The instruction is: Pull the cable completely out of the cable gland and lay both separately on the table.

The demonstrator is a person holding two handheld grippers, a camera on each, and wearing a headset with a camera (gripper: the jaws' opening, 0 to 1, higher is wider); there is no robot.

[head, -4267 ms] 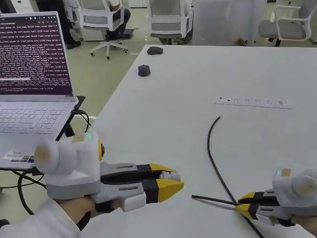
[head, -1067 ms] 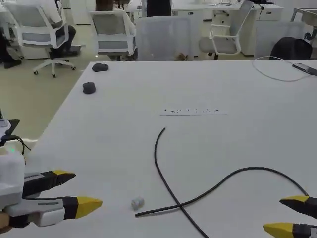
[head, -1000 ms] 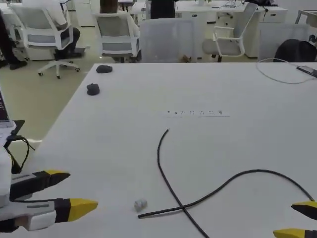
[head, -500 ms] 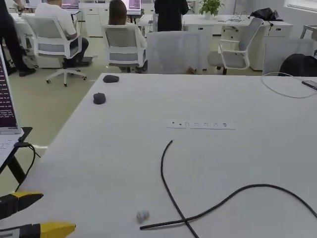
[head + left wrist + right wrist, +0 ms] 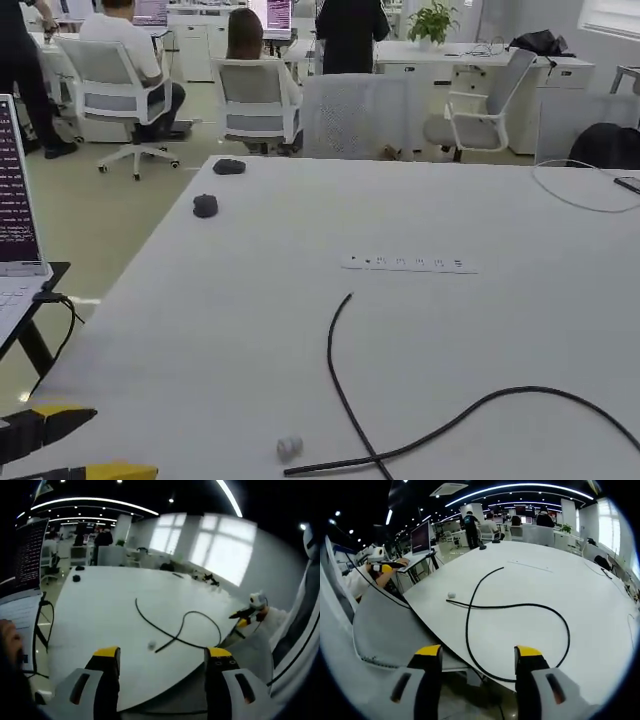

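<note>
You're in an open office w/ white swivel chairs (image 5: 250,100), desks (image 5: 440,55) behind, beige floor (image 5: 120,210), big windows (image 5: 220,545), ceiling strip lights (image 5: 95,500).

A dark mouse (image 5: 205,206) is spotted near the far left corner of the white table (image 5: 200,340), a second mouse (image 5: 229,167) just behind it. A socket strip (image 5: 404,264) is set mid-table. A laptop (image 5: 12,200) is seen off the left edge.
</note>
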